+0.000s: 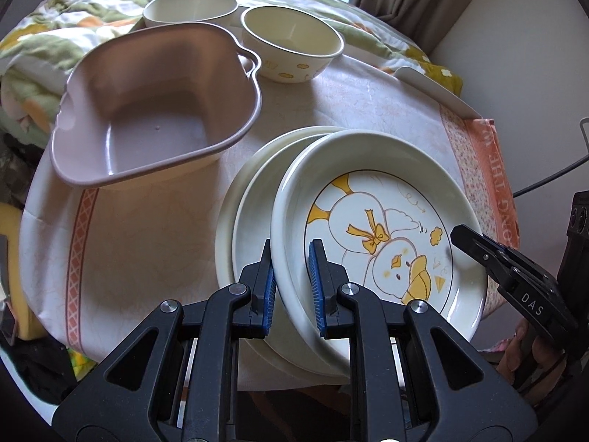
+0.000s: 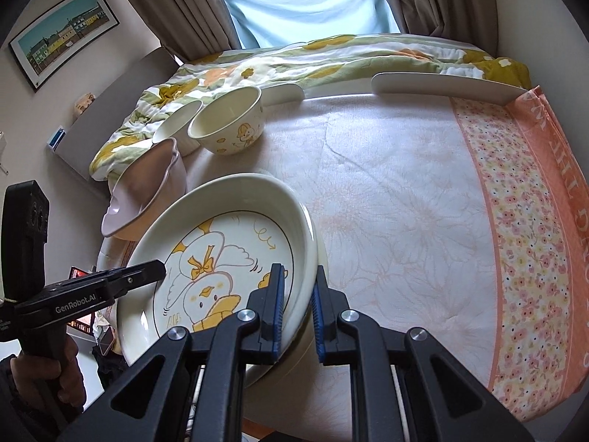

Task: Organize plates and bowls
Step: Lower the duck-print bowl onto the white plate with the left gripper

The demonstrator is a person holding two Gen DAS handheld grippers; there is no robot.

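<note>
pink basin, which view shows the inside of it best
The left wrist view: the pink basin faces the camera, with its whole rim, handle and bare floor visible. The right wrist view shows the pink basin only edge-on behind the duck plate, its interior mostly hidden.

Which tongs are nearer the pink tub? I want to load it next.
Left. The left tongs straddle the duck plate's rim on the side facing the pink tub; the right tongs straddle its opposite rim.
</note>
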